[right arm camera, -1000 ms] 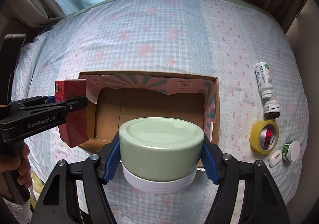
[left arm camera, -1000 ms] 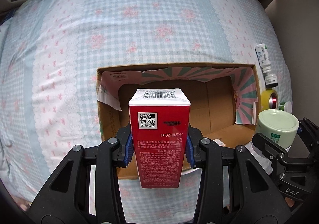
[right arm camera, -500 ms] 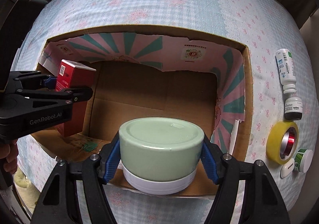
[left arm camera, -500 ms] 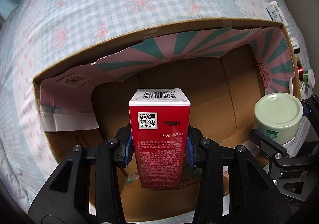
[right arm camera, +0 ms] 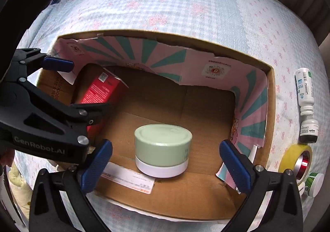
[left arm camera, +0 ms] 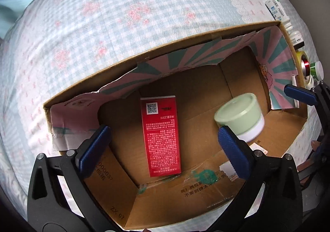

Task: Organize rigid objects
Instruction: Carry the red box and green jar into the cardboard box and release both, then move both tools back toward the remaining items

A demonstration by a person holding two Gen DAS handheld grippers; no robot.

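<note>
A red carton [left arm camera: 161, 135] lies flat on the floor of the open cardboard box [left arm camera: 206, 194]; it also shows in the right wrist view [right arm camera: 101, 89]. A pale green jar with a white base [right arm camera: 163, 150] stands on the box floor to its right, blurred in the left wrist view [left arm camera: 240, 117]. My left gripper [left arm camera: 163, 147] is open and empty above the carton. My right gripper [right arm camera: 166, 167] is open and empty, its fingers either side of the jar and apart from it.
Right of the box on the checked bedspread lie a white bottle [right arm camera: 304, 89], a small dark-capped bottle [right arm camera: 308, 130], a yellow tape roll [right arm camera: 297, 161] and a small green-and-white jar [right arm camera: 313, 183]. The box's inner flaps [right arm camera: 144, 50] are pink and teal.
Both grippers opened and let go: the red carton dropped flat onto the box floor and the green jar now stands on it.
</note>
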